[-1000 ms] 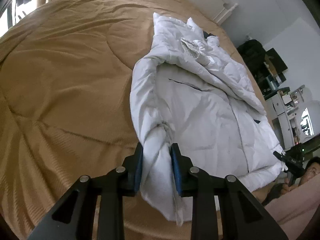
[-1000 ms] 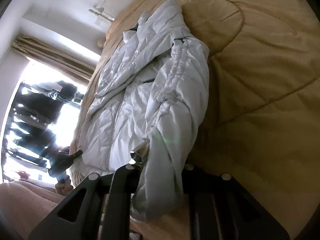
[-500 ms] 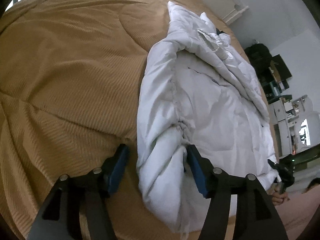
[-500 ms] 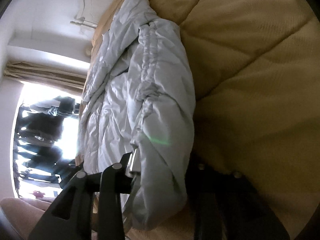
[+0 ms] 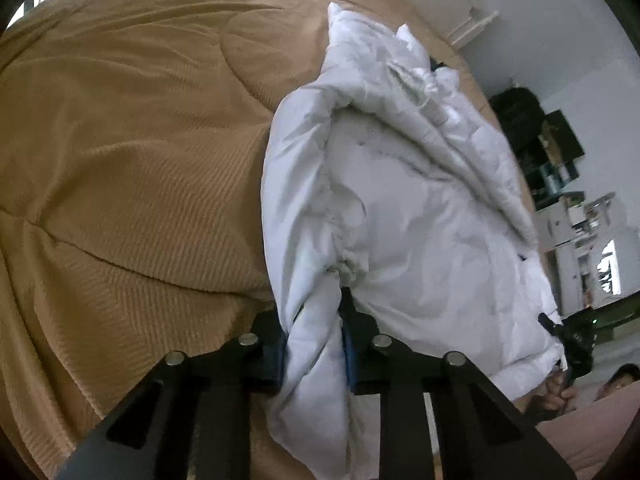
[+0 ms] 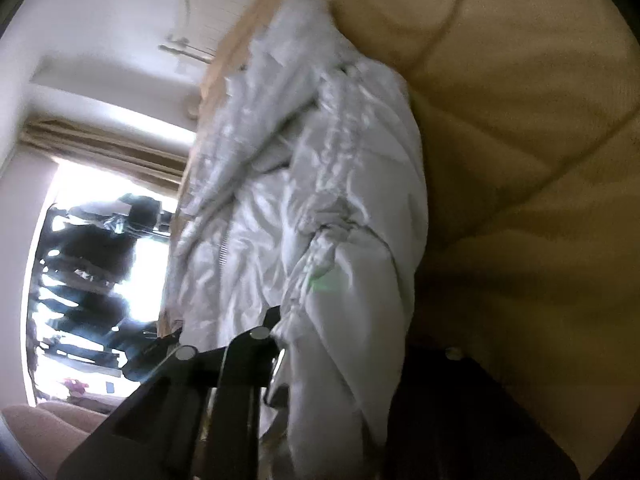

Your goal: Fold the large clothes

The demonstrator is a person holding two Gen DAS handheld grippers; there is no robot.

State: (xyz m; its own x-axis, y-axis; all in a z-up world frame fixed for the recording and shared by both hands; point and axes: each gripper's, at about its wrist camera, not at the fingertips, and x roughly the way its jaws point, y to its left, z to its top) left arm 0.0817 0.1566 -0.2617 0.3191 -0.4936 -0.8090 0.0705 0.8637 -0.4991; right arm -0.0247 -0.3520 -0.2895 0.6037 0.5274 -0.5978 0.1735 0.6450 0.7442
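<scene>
A white puffer jacket [image 5: 400, 208] lies on a tan quilted bedspread [image 5: 132, 160], partly folded lengthwise. My left gripper [image 5: 314, 332] is shut on a bunched edge of the jacket near its hem corner, blue pads pressing the fabric. In the right wrist view the same jacket [image 6: 320, 208] hangs over my right gripper [image 6: 340, 344]. Its left finger [image 6: 256, 344] shows against the fabric, its right finger is mostly hidden in shadow under the cloth. The jaws look closed on the jacket's edge.
The bedspread [image 6: 520, 160] fills the space beside the jacket. A headboard and white wall [image 5: 520, 8] lie beyond. Shelves and dark furniture [image 5: 560, 168] stand at the right. A bright window with curtains [image 6: 100, 240] shows at the left of the right wrist view.
My left gripper opened half a second ago and has now closed again on the jacket's edge. My right gripper has stayed in the fabric; its view has swung and blurred.
</scene>
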